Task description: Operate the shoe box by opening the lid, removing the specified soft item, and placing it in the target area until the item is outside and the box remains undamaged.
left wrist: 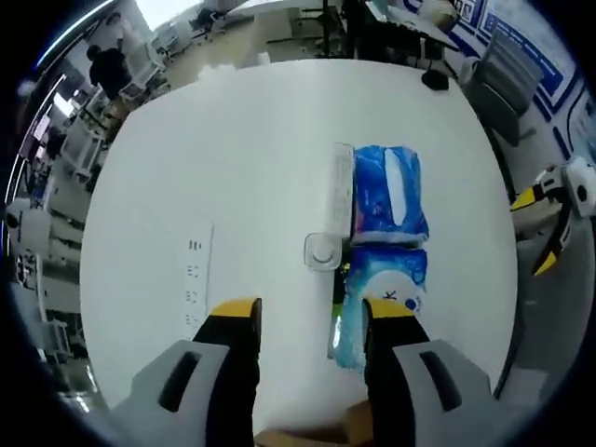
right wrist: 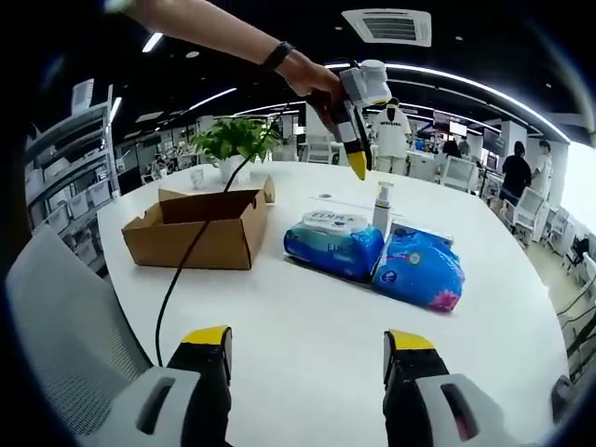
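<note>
- Our left tongs (left wrist: 305, 317) hang high over the round white worktop (left wrist: 233, 177), looking down, jaws wide apart and holding nothing.
- Our right tongs (right wrist: 307, 349) sit low near the worktop's edge, also spread wide and empty.
- The open brown cardboard shoe box (right wrist: 196, 228) stands on the left side of the right gripper view, flaps up, with a black cable (right wrist: 182, 279) trailing past its front.
- Soft items: we count two blue plastic tissue packs (right wrist: 372, 256) lying touching, end to end, already outside the box and just beside it (which one is "the specified" one, we can't tell).
- Also one clear pump bottle (right wrist: 380, 207) just behind the packs, one potted green plant (right wrist: 233, 140) behind the box, and one white power strip (left wrist: 193, 284) flat on the worktop.
- Our read: the item looks out already, so the step in hand is probably finishing up.
- To do that well, we'd bring the left tongs away without clipping the box flaps, and keep clear of the cable.
</note>
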A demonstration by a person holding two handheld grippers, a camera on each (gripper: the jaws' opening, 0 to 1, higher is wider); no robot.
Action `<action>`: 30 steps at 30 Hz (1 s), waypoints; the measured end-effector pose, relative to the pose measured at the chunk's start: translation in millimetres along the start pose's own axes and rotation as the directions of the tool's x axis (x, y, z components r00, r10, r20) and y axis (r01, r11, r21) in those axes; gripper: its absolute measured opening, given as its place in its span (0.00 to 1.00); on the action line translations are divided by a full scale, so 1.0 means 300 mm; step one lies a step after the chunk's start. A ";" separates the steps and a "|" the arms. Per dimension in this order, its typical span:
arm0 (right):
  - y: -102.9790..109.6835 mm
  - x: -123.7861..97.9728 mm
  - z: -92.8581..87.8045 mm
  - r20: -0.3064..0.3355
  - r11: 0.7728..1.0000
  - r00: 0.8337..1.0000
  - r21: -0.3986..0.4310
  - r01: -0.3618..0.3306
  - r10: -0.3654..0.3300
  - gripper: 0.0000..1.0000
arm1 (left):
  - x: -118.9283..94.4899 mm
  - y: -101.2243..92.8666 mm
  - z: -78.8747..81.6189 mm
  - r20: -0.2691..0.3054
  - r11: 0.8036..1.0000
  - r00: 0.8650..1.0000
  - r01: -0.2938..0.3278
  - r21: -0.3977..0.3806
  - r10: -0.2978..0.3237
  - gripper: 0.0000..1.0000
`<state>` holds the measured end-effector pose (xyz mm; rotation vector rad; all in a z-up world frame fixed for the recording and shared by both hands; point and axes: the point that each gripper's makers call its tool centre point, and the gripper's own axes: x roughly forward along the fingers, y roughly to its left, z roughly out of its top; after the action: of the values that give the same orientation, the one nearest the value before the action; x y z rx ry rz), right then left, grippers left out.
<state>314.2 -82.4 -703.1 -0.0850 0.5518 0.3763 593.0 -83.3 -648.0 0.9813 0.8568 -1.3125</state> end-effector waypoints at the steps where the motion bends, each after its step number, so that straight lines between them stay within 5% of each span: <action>1: 0.001 0.002 0.004 0.002 1.000 1.000 0.000 -0.001 0.001 0.65 | -0.012 0.000 -0.002 0.011 1.000 1.000 -0.001 -0.008 0.001 0.43; 17: 0.063 0.016 0.078 0.014 0.998 0.999 -0.044 -0.035 0.036 0.65 | -0.250 -0.039 -0.078 0.214 0.993 0.976 -0.026 -0.116 0.050 0.46; 30: 0.084 0.009 0.105 0.000 0.990 0.997 -0.118 -0.077 0.077 0.66 | -0.446 -0.127 -0.238 0.302 0.982 0.946 -0.065 -0.180 0.118 0.47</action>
<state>322.5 -52.6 -677.1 -0.1775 0.5295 0.4842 546.2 32.5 -553.9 0.6514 0.6580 -1.2516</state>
